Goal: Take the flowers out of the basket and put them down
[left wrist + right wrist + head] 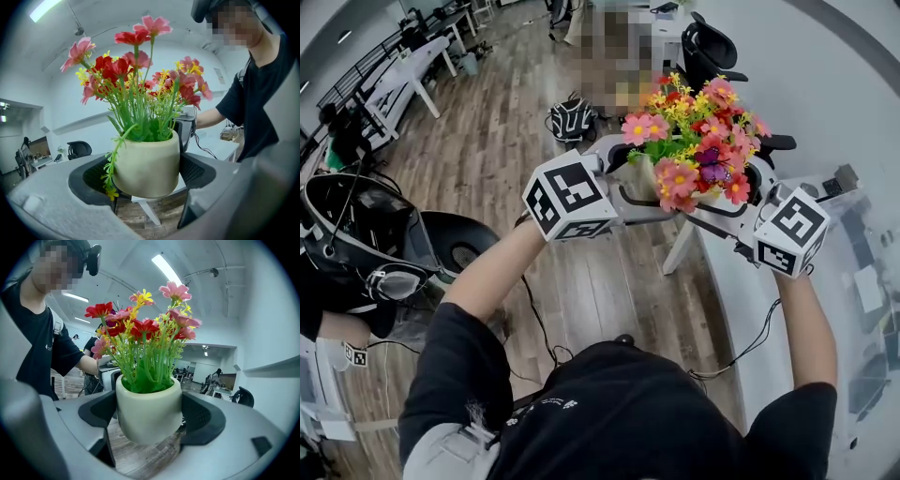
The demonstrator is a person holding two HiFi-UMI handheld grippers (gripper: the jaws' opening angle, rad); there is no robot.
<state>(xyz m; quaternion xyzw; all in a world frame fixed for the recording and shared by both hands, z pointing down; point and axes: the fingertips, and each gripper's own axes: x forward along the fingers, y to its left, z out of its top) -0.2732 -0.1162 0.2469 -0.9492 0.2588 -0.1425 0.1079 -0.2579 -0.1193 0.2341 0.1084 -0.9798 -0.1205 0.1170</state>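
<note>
left tongs (pixel 146 176) and right tongs (pixel 150 416) both on the flower pot (pixel 643 178), mid-air

Each pair is clamped on the cream pot from opposite sides, with the stems upright over the wood floor (pixel 581 281). The white tabletop (pixel 745 300) lies lower, to my right, and the right tongs are nearer. I see no basket.

1. Beneath you runs a wooden floor (pixel 581 281), with black cables (pixel 536 323) trailing across it.
2. Ahead of you, a dark bag (pixel 570 120) sits on that floor.
3. A black office chair (pixel 711 49) stands beyond the white table (pixel 731 291) on your right.
4. White desks (pixel 411 67) stand far to your left.
</note>
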